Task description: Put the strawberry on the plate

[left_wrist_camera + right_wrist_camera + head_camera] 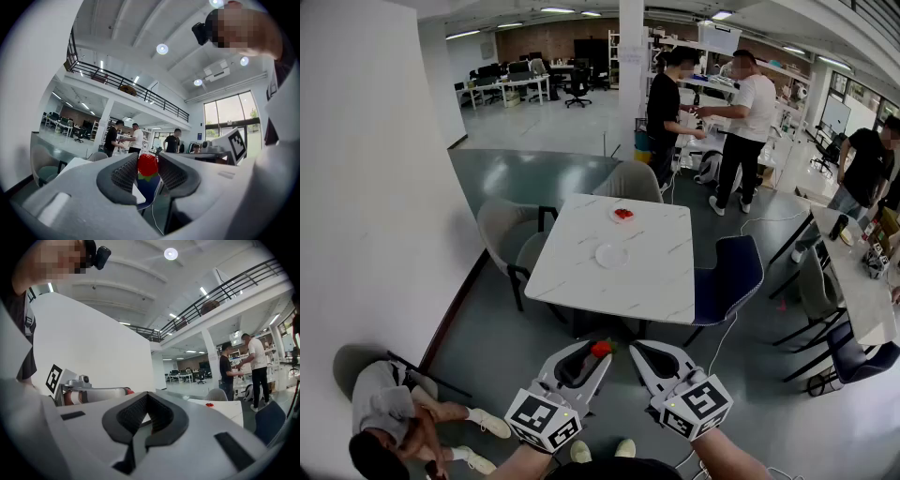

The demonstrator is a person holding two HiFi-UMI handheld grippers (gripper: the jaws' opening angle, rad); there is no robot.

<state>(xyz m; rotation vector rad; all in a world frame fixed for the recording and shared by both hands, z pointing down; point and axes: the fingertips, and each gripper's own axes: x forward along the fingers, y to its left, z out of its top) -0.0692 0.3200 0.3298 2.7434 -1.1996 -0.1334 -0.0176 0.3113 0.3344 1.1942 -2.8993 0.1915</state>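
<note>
My left gripper point(601, 351) is shut on a red strawberry point(600, 349) with a green leaf cap. It hangs in the air above the floor, well short of the white table point(581, 281). In the left gripper view the strawberry point(147, 165) sits squeezed between the two ribbed pads. An empty white plate point(611, 255) lies near the table's middle. Beyond it a smaller plate holds another red thing point(622, 215). My right gripper point(637, 351) is beside the left one, shut and holding nothing; in its own view its pads point(161, 416) meet at their tips.
Grey chairs point(502, 234) stand at the table's left and far side, and a blue chair point(727, 277) at its right. A person sits on the floor point(394, 417) by the white wall. Three people stand behind the table. A cluttered desk point(862, 281) is at right.
</note>
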